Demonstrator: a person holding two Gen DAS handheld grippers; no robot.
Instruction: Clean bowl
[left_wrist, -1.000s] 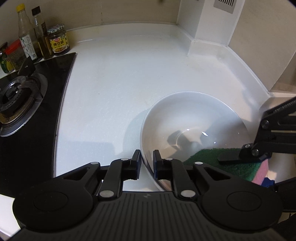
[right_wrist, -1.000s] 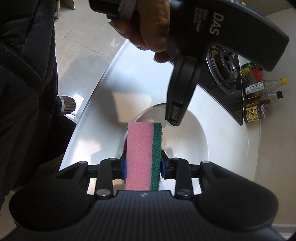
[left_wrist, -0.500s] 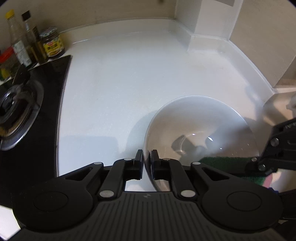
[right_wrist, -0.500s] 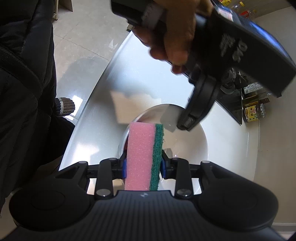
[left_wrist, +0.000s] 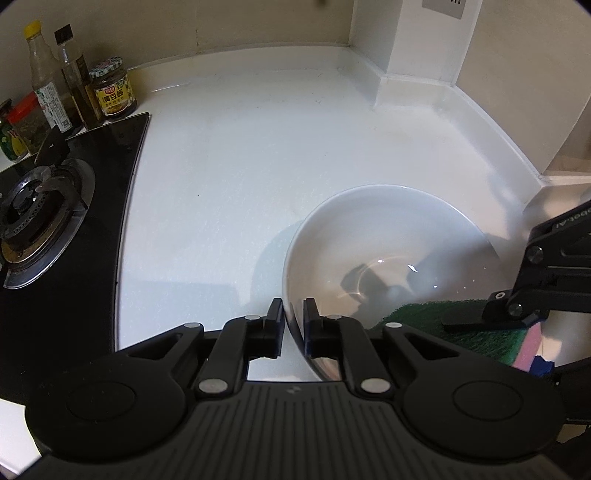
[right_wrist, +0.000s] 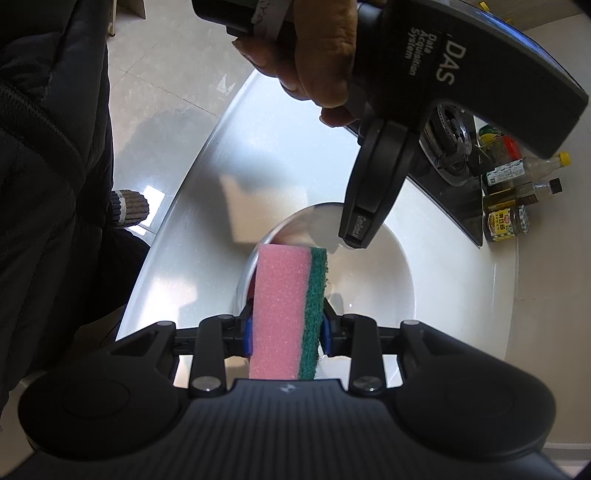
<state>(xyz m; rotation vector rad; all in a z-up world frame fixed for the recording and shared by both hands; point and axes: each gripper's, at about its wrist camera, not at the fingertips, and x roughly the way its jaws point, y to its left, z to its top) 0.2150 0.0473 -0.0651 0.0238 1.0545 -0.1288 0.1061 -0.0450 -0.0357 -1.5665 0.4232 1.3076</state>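
A white bowl (left_wrist: 388, 258) sits on the white counter; it also shows in the right wrist view (right_wrist: 373, 280). My left gripper (left_wrist: 293, 314) is shut on the bowl's near rim, one finger outside and one inside. My right gripper (right_wrist: 286, 328) is shut on a pink and green sponge (right_wrist: 288, 310) and holds it over the bowl's edge, green side toward the bowl's inside. The sponge (left_wrist: 461, 332) enters the left wrist view from the right, low in the bowl. The left gripper's body and the hand holding it (right_wrist: 373, 206) reach down to the bowl's far rim.
A black gas stove (left_wrist: 55, 229) lies to the left of the bowl. Bottles and jars (left_wrist: 74, 92) stand at the back left by the wall. A wall corner block (left_wrist: 417, 88) juts out at the back right. The counter's front edge and the floor (right_wrist: 166, 92) lie beyond.
The left gripper and the bowl shifted slightly back and forth between frames. The sponge stays at the bowl's edge, still gripped.
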